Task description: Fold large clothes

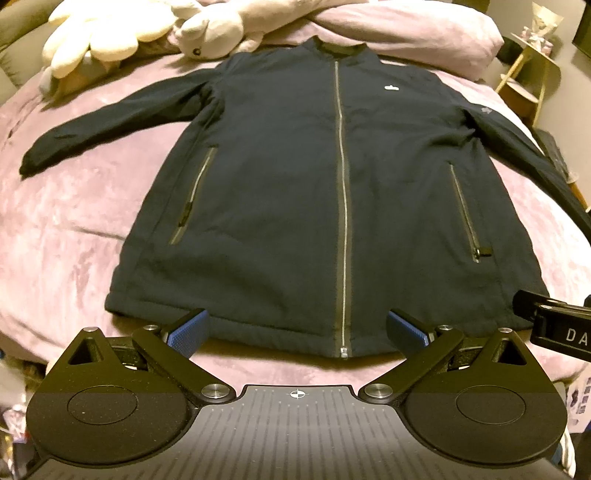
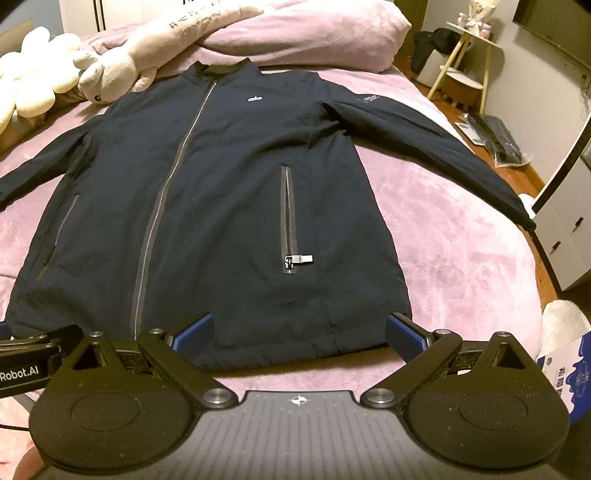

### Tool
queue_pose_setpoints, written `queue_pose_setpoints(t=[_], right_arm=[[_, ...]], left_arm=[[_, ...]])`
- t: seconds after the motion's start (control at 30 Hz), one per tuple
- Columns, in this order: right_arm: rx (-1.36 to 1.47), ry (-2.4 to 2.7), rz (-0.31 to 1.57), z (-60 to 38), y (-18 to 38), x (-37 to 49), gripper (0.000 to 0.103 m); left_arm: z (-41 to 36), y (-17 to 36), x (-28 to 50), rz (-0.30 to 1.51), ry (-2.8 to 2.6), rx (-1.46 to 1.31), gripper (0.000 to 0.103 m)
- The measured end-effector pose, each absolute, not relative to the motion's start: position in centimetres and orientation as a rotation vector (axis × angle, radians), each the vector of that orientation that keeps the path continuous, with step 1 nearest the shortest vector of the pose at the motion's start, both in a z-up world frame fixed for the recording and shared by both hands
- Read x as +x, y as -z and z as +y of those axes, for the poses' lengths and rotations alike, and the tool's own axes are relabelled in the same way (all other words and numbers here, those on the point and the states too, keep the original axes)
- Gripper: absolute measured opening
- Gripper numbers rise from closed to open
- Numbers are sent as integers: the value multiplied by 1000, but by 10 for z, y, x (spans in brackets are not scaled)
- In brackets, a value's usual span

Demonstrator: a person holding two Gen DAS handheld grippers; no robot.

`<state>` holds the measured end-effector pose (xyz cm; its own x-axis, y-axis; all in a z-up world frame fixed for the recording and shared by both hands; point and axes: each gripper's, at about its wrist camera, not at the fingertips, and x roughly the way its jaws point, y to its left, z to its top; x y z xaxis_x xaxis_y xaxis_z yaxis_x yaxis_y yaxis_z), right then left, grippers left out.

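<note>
A dark navy zip jacket lies flat and face up on a pink blanket, zipped, collar at the far side, both sleeves spread outward. It also shows in the right wrist view. My left gripper is open and empty, just above the bottom hem near the zipper end. My right gripper is open and empty over the hem at the jacket's right side. The right gripper's body shows at the right edge of the left wrist view; the left gripper's body shows at the left edge of the right wrist view.
Cream and grey plush toys and a bunched pink duvet lie beyond the collar. A small wooden side table and white drawers stand right of the bed. A blue-white box sits near the bed's right corner.
</note>
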<state>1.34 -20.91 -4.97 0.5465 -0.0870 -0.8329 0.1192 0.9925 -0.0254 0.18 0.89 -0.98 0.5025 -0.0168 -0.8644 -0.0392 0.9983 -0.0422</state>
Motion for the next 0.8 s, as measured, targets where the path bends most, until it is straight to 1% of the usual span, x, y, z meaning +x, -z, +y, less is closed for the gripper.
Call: queue_pose_setpoints(t=[0.23,0.33,0.47,0.53,0.63,0.73,0.8], right_arm=[[85,69,957,-216,51,16,99],[163,14,889,-227,50,18,99],[263,-29,697,-255,51,20,99],[302,-41,660,-273,55,30,99],[429,-31,624,-316,60,51,99],[622,47,562,-377,69,72,99],[786,117,526,-425,85,86,99]], left_arm=[[12,11,7,1044,-13,-67,103],[17,12,9,1010,-7,-88,103],[24,12,15,948,39,-113,103],[28,14,20,911,72,-123,103],[30,16,31,879,104,-113,103],[30,19,47,877,90,-109,103],[31,22,60,880,73,-135,103]])
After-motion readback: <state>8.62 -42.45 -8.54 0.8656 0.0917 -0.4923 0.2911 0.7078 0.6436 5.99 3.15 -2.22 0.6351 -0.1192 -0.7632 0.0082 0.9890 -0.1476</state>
